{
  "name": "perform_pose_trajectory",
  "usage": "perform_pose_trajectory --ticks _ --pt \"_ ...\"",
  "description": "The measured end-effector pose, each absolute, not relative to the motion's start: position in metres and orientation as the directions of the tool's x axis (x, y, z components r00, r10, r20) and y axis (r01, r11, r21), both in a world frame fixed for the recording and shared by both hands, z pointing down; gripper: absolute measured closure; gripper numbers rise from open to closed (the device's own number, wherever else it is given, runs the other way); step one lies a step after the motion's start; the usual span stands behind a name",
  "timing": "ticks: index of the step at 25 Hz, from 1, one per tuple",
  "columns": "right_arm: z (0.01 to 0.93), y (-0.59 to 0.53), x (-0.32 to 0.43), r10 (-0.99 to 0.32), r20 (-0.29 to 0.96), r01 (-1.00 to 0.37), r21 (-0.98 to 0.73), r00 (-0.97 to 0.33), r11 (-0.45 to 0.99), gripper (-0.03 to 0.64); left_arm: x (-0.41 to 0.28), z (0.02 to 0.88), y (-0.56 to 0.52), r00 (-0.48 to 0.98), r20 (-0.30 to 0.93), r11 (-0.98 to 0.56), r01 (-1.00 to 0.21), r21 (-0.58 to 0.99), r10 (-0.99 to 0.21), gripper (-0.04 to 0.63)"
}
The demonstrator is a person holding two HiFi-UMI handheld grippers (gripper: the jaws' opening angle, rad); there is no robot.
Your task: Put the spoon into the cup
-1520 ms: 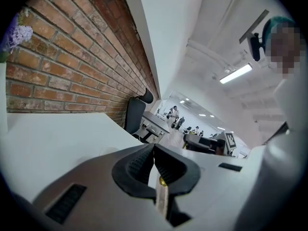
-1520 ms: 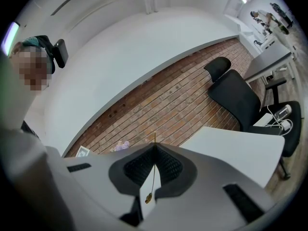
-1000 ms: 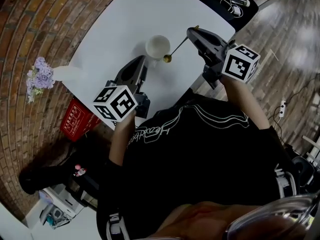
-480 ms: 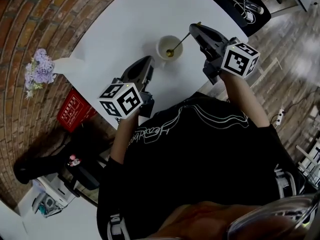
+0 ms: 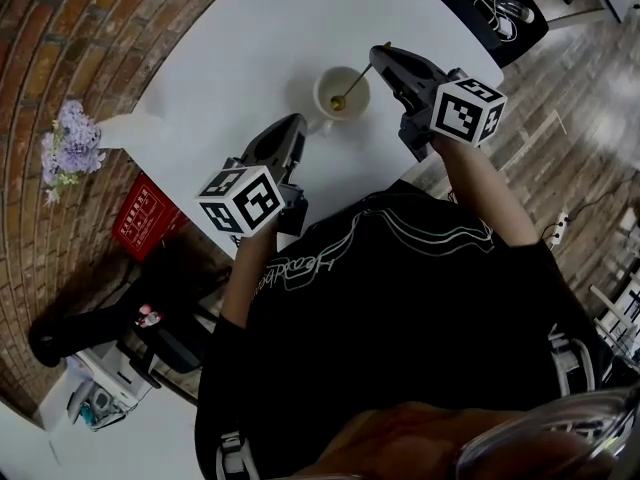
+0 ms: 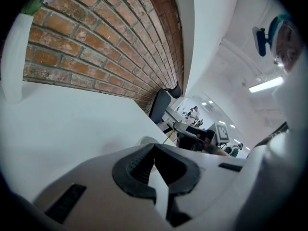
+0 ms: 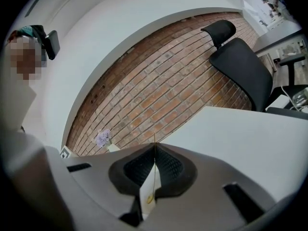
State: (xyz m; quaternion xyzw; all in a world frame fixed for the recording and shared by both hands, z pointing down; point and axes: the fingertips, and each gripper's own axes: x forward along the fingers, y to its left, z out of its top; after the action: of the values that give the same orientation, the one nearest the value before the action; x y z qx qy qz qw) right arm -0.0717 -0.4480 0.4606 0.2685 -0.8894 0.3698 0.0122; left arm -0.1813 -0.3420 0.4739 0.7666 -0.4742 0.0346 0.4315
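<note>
Our white table (image 5: 250, 48) meets the brick wall (image 5: 60, 28) at nine o'clock, by a flower vase (image 5: 125, 130). At twelve, the spoon (image 5: 352, 87) rests bowl-down in the cup (image 5: 322, 80), with our right gripper (image 5: 378, 54) clenched on its handle. Our left gripper (image 5: 297, 123) is clenched on nothing.

Glossy cup (image 5: 321, 92), metal spoon (image 5: 353, 85), matt smooth table (image 5: 250, 58)

The cup (image 5: 341, 92) is white and round. It stands upright and open-mouthed on the white table (image 5: 250, 58), toward 12 o'clock in the head view, with what looks like its handle at about 7 o'clock. The spoon (image 5: 352, 86) is thin and gold. Its bowl is down inside the cup near the middle, and its stem leans out over the rim toward 1 o'clock, where the right gripper (image 5: 378, 54) pinches its far end.
</note>
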Motion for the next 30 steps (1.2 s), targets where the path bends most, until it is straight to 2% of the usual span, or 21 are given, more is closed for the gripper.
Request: perform_pose_trajectory --ticks 20,30 --pt "0.500 -0.445 -0.094 -0.408 0.245 -0.470 -0.583 -0.879 0.663 0.618 -0.189 0.498 -0.345 0.540 0.503 -0.126 -0.756 0.642 -0.675 0.591" --pt "0.514 -0.444 -0.091 -0.405 0.265 -0.479 -0.586 -0.875 0.653 0.618 -0.187 0.500 -0.347 0.543 0.506 -0.120 -0.753 0.648 -0.670 0.591"
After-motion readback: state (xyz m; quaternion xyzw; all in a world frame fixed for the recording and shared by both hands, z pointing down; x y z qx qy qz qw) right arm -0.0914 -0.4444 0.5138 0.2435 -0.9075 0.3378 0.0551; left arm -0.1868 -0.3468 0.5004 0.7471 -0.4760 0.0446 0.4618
